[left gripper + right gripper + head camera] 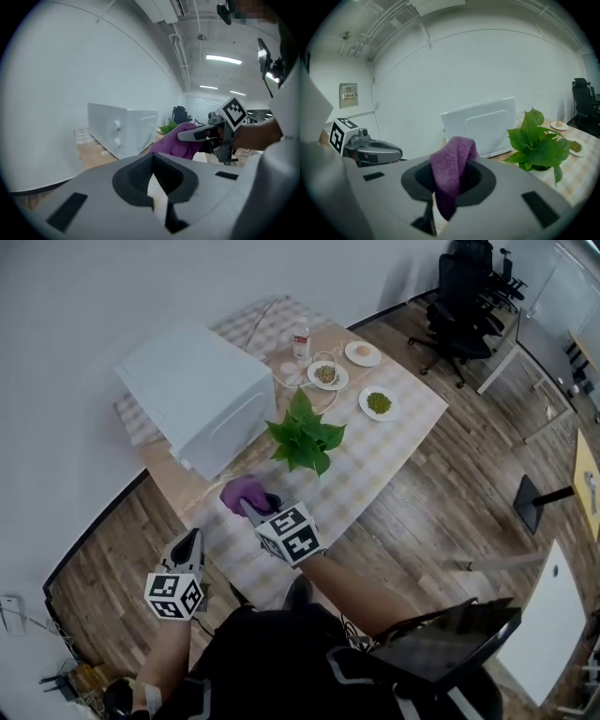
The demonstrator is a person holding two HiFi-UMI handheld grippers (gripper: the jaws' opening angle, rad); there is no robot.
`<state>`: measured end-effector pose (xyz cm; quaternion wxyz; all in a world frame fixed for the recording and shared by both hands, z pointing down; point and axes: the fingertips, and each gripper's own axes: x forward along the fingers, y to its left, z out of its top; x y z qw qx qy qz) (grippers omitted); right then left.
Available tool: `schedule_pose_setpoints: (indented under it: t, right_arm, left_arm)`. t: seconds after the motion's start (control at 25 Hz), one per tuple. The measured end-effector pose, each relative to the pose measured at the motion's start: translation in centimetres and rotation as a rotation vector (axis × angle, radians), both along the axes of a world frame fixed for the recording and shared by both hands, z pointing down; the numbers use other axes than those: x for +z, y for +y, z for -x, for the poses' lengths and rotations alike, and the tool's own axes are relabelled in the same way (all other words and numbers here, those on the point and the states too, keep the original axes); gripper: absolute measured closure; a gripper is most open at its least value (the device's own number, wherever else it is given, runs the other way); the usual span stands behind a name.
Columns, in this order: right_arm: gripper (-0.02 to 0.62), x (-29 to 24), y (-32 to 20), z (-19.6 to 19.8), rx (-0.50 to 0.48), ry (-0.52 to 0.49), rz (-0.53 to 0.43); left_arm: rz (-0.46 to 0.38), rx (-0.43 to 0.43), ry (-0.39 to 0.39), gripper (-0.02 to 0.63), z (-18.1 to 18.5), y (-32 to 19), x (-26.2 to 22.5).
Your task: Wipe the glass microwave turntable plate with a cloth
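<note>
Cloth: A purple cloth (240,491) is pinched in the clamped jaws of the right gripper (260,512). One fold loops above them and a tail hangs below. It is held off the table (398,437), seemingly ready for wiping.
Left gripper: The left gripper (193,540) hangs low near the table's end, its jaws pressed together on nothing. It is probably being kept free for the oven door.
Turntable plate: The glass plate shows in no view. It is most likely inside the white microwave (192,395), whose door looks closed, so the wiping appears not yet begun.
Microwave: It sits at the wall side of the table, with the cloth held just in front of its near corner.
Plant: A leafy potted plant (305,437) stands just beside the microwave, between the person and the dishes.
Dishes: Three small plates sit at the far end, well clear of the work. One holds something pale (363,353) and one something green (379,404). A glass seems to stand on the third (328,377).
Bottle: A small bottle (301,341) stands behind the plates.
Count: Two grippers, one cloth, one microwave, one plant, three plates and one bottle. No turntable plate is in sight.
</note>
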<state>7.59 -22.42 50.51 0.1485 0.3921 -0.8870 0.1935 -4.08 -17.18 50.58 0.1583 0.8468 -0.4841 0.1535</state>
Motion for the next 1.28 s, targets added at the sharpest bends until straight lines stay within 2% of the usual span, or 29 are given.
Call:
schedule_pose_setpoints:
  t: [0.08, 0.24, 0.84, 0.96, 1.12, 1.28]
  right_arm:
    - [0.522, -1.3, 0.4, -0.1, 0.001, -0.042, -0.025]
    - [0.523, -4.2, 1.8, 0.1, 0.002, -0.081, -0.097]
    - [0.525, -11.3, 6.8, 4.2, 0.128, -0.047, -0.281]
    - [0.526, -12.3, 7.8, 4.8, 0.146, -0.038, -0.311]
    - [0.528, -12.6, 8.5, 5.1, 0.177, -0.024, -0.319]
    - [0.531, -13.4, 8.5, 5.0, 0.208, 0.003, -0.348]
  left_arm:
    - [-0.035, -0.022, 0.022, 0.598, 0.0, 0.3, -1.6]
    - [-0.088, 0.005, 0.074, 0.598, 0.3, 1.5, -4.4]
    - [-0.200, -0.002, 0.161, 0.598, 6.8, 3.9, -10.4]
    - [-0.218, 0.006, 0.164, 0.598, 7.4, 4.4, -11.5]
    - [-0.198, 0.009, 0.187, 0.598, 7.8, 4.6, -11.7]
    - [-0.223, 0.017, 0.177, 0.598, 8.0, 4.4, -12.5]
